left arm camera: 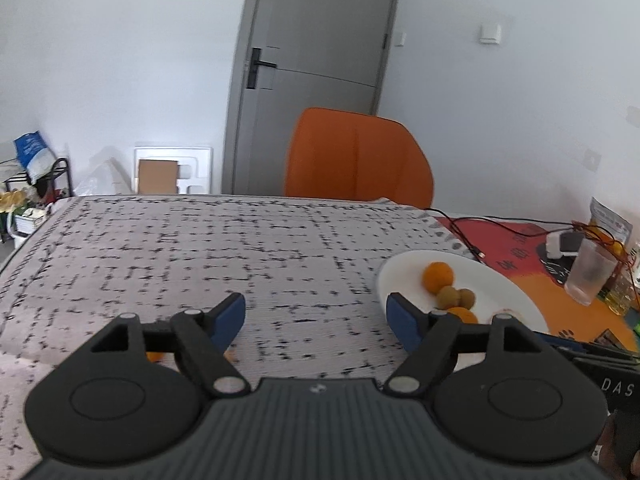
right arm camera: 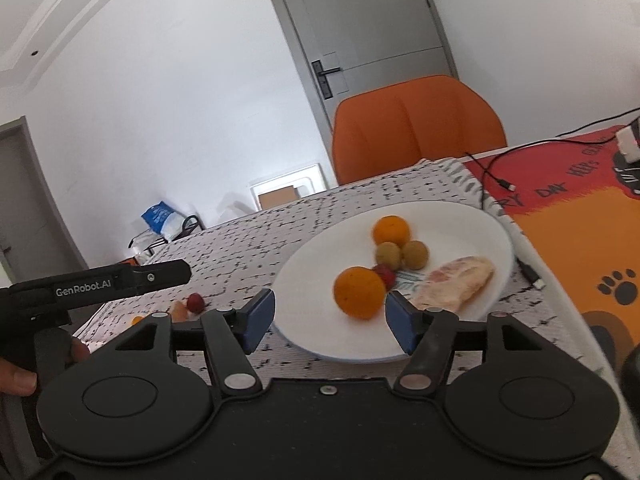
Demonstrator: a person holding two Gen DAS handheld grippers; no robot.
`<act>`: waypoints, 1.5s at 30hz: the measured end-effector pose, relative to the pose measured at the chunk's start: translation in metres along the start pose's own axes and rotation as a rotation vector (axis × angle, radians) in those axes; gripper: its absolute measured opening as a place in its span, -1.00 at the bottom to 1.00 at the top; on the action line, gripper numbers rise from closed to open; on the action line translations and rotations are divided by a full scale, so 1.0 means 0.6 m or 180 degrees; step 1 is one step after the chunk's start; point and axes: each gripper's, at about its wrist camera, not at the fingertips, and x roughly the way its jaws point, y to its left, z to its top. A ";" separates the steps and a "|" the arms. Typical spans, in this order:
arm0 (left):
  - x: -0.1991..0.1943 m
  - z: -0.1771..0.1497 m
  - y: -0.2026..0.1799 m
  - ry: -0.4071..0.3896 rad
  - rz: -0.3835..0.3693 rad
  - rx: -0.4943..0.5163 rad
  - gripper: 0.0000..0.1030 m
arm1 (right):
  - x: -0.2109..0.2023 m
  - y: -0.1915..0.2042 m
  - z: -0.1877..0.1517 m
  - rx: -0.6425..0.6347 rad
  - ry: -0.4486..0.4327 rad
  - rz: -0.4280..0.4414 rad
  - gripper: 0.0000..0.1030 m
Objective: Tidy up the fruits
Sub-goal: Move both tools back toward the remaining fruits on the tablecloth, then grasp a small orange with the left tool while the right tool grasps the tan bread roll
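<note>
In the left wrist view, the left gripper (left arm camera: 316, 318) hangs low in the frame over a patterned tablecloth (left arm camera: 224, 248), its blue-padded jaws spread wide and grasping nothing. A sliver of orange fruit (left arm camera: 154, 356) peeks out beneath its left finger at lower left. An orange chair (left arm camera: 356, 158) stands at the table's far edge in the centre, before a grey door (left arm camera: 320, 40). At right, a white plate (left arm camera: 504, 288) carries an orange (left arm camera: 438, 276) and two small brownish fruits (left arm camera: 456, 297); a clear cup (left arm camera: 590, 276) stands near the right edge.

In the right wrist view, the left gripper's black body crosses the left edge. Just right of it, a small red fruit (right arm camera: 195, 301) and orange pieces (right arm camera: 179, 311) lie on the cloth, apart from the plate (right arm camera: 320, 280). The right gripper (right arm camera: 331, 319) hovers at the plate's near rim, jaws released and empty. On the plate sit a large orange (right arm camera: 359, 292), a red fruit (right arm camera: 385, 274) touching it, two brownish fruits, a second orange (right arm camera: 391, 230) behind them, and a pale pinkish slice (right arm camera: 456, 280) at right.
</note>
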 end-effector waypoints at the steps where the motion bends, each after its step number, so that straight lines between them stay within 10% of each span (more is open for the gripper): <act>1: -0.003 -0.001 0.007 -0.0001 0.0026 -0.0018 0.48 | 0.001 0.005 0.000 -0.0014 0.0008 0.0012 0.22; 31: -0.039 -0.018 0.171 0.0098 0.0447 -0.0413 0.49 | 0.075 0.148 -0.002 -0.0386 0.0234 0.0417 0.33; 45: -0.013 -0.027 0.217 0.0189 0.0451 -0.0551 0.02 | 0.129 0.194 -0.010 -0.0438 0.0483 0.0551 0.20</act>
